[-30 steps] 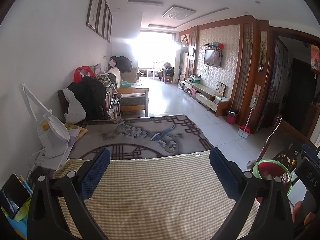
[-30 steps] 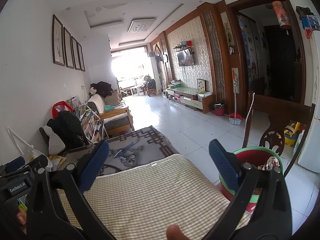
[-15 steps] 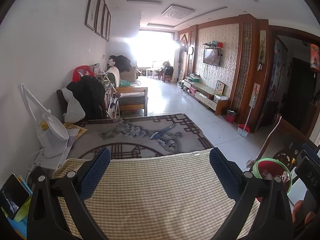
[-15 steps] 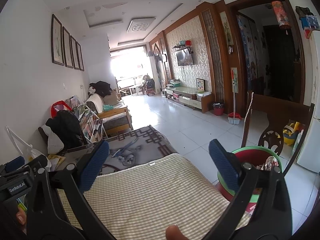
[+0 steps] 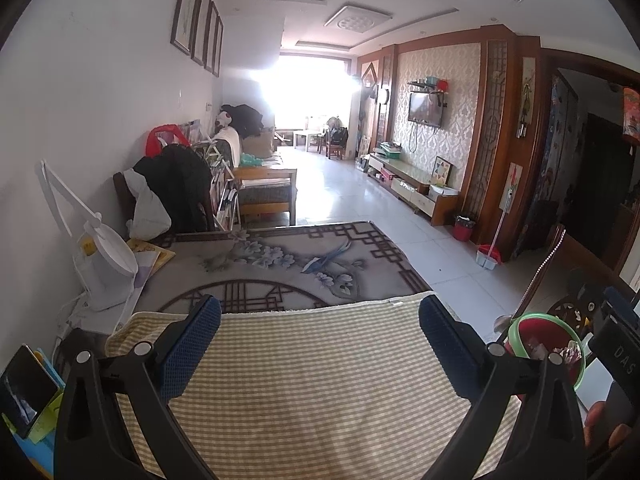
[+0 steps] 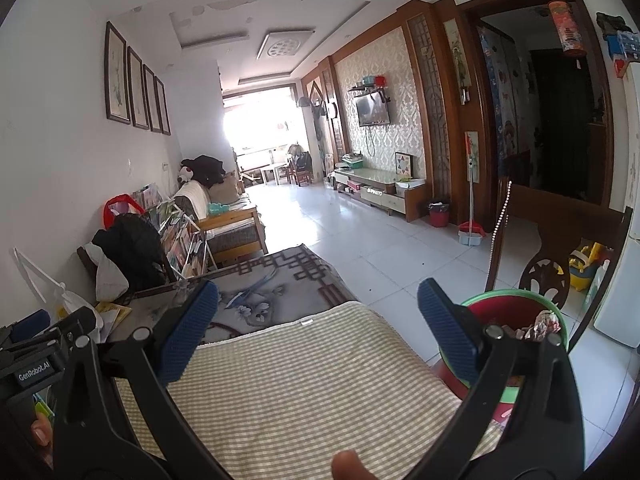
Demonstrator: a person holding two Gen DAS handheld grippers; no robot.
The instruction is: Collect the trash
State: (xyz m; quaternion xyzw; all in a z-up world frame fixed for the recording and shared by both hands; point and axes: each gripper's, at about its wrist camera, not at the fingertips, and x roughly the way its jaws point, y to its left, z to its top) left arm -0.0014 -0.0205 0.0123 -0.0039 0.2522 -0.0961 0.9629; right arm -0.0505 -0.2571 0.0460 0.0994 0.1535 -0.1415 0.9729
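Checked cloth (image 5: 312,384) covers the near end of the desk (image 5: 280,264), with a long tiled living room beyond. Both grippers, left (image 5: 320,340) and right (image 6: 318,326), hover over the cloth with fingers (image 5: 192,348) spread wide and holding nothing. Trash (image 6: 540,322) sits in the bin (image 6: 516,300) just off the desk's right edge.
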